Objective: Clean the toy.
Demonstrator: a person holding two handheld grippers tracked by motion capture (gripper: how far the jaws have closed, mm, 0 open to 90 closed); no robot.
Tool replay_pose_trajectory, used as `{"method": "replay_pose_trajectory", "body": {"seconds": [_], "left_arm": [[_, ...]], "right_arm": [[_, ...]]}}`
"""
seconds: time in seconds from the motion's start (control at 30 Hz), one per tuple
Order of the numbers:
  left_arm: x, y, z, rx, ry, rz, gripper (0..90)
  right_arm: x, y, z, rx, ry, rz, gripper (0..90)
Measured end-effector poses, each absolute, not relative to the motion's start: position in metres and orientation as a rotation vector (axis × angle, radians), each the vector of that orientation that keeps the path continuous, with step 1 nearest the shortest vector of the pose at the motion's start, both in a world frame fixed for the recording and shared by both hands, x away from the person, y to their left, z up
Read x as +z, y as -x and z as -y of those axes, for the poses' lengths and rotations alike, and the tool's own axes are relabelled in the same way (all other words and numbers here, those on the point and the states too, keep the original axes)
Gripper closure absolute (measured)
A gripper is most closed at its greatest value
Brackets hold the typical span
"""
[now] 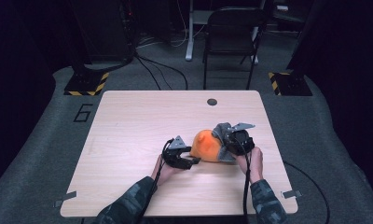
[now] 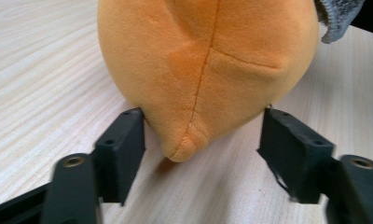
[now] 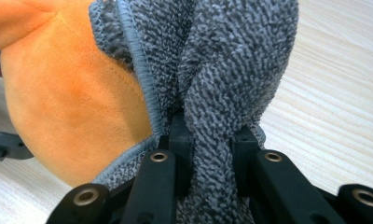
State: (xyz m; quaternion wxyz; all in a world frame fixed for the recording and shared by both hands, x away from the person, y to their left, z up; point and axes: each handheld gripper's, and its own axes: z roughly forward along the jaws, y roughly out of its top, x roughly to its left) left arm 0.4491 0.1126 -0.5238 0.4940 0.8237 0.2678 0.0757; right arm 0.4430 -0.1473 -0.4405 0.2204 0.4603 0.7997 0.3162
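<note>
An orange plush toy [image 1: 205, 145] lies on the wooden table [image 1: 142, 121], near its front middle. A grey terry cloth [image 1: 221, 128] covers the toy's right side. In the left gripper view the toy's [image 2: 208, 60] narrow seamed end sits between the jaws of my left gripper [image 2: 204, 116]. Their tips stand right at its sides without squeezing it. The left gripper [image 1: 194, 161] lies low on the table at the toy's left. My right gripper [image 3: 210, 133] is shut on a bunched fold of the cloth [image 3: 231, 56], with the toy [image 3: 68, 93] beside it.
A small dark round spot [image 1: 212, 101] marks the table's far edge. A black chair [image 1: 231, 37] and cables stand on the floor beyond the table. Bare wood [image 2: 44, 70] spreads to the left and far side.
</note>
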Motion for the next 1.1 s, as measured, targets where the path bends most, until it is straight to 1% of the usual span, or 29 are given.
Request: {"method": "replay_pose_trajectory", "body": {"seconds": [0.1, 0.27, 0.37, 0.5, 0.67, 1.1], "left_arm": [[-0.5235, -0.4494, -0.1135, 0.178, -1.994, -0.651, 44.9], [-0.5234, -0.4476, -0.1130, 0.212, -1.971, -0.646, 60.8], [-0.5230, -0.4475, -0.1131, 0.213, -1.976, -0.644, 68.2], [-0.5232, -0.4470, -0.1120, 0.232, -1.964, -0.645, 75.6], [-0.5229, -0.4466, -0.1109, 0.243, -1.953, -0.633, 79.8], [-0.5206, -0.4464, -0.1094, 0.262, -1.935, -0.597, 81.1]], "right_arm": [[-0.4402, -0.4428, 0.1475, 0.871, -1.274, -2.215, 76.3], [-0.4399, -0.4423, 0.1475, 0.870, -1.283, -2.209, 76.3], [-0.4399, -0.4423, 0.1473, 0.869, -1.281, -2.205, 76.3], [-0.4393, -0.4420, 0.1480, 0.875, -1.265, -2.199, 76.2], [-0.4384, -0.4411, 0.1489, 0.874, -1.280, -2.185, 76.2], [-0.4386, -0.4414, 0.1519, 0.872, -1.281, -2.160, 76.9]]}}
